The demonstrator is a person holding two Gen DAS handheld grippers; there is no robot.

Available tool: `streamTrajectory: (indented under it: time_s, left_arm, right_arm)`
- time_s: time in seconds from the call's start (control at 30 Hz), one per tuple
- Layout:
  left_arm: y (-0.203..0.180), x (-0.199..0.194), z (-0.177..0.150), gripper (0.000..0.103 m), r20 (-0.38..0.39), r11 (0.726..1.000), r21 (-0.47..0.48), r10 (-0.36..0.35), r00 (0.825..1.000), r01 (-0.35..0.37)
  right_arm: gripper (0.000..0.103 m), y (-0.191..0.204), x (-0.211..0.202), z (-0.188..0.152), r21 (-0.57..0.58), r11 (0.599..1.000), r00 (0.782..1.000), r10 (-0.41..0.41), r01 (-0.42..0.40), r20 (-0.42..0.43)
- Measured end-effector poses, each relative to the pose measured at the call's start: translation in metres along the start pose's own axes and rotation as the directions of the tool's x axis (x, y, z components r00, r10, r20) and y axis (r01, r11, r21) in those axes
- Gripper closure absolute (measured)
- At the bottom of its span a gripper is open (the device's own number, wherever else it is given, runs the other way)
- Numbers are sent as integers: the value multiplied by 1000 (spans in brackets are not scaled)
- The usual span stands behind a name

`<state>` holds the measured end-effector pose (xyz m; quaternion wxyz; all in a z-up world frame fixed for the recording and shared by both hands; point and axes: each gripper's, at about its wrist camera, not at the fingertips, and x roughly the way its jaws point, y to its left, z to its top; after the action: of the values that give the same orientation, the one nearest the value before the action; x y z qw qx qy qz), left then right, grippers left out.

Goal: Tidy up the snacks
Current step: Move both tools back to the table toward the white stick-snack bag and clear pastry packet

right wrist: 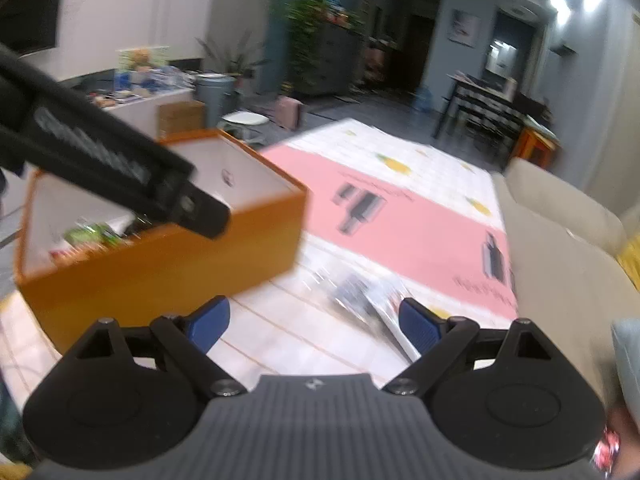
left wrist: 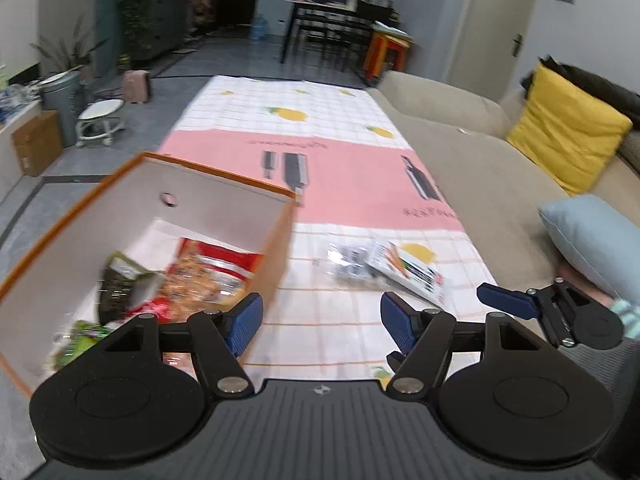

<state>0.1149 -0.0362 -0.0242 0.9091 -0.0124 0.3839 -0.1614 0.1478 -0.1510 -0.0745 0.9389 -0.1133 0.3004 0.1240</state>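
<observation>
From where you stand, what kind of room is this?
Most likely a home living room: a beige sofa with a yellow cushion, a dining table farther back, and houseplants.

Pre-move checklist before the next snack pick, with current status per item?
1. Left gripper open, nothing between its fingers: ok.
2. Right gripper open and empty: ok.
3. Orange box has spare room; red snack bag and green packets already inside: ok.
4. Remaining packets on the mat, outside the box: not ok, still to be put away.
5. Packets' outline sharp enough to aim at: not ok, both views are blurred.
6. Grippers clear of each other: cannot tell; they are close in both views.
</observation>
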Motion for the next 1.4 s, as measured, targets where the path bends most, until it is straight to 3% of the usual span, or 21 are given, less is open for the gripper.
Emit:
streamTrajectory:
  time_s: [0.2, 0.57, 0.87, 1.03, 1.13, 1.4]
  left_arm:
    - [-27, 31, -12, 24, -45, 997, 68, -35, 998, 38]
    - [-43, 89, -22, 24, -124, 985, 167, -21, 992, 42]
    - [-48, 134, -1, 24, -157, 954, 296, -4, 988, 51]
    - [-56, 161, 14, 20, -176, 931, 361, 1, 984, 63]
    - [-61, 180, 20, 20, -205, 920, 385, 10, 979, 71]
    - [-67, 211, 34, 17, -209, 893, 440, 6, 978, 89]
  right_arm:
    - [15, -25, 21, -33, 10, 995, 993, -99, 100, -68]
    - [20, -48, 57, -51, -10, 987, 979, -158, 158, -131]
    - [16, -73, 96, -45, -6, 995, 977, -99, 99, -189]
    - [14, -87, 113, -37, -106, 994, 982, -60, 41, -176]
    - [8, -97, 122, -34, -129, 992, 984, -21, -2, -176]
    - [8, -117, 141, -41, -31, 998, 981, 56, -63, -183]
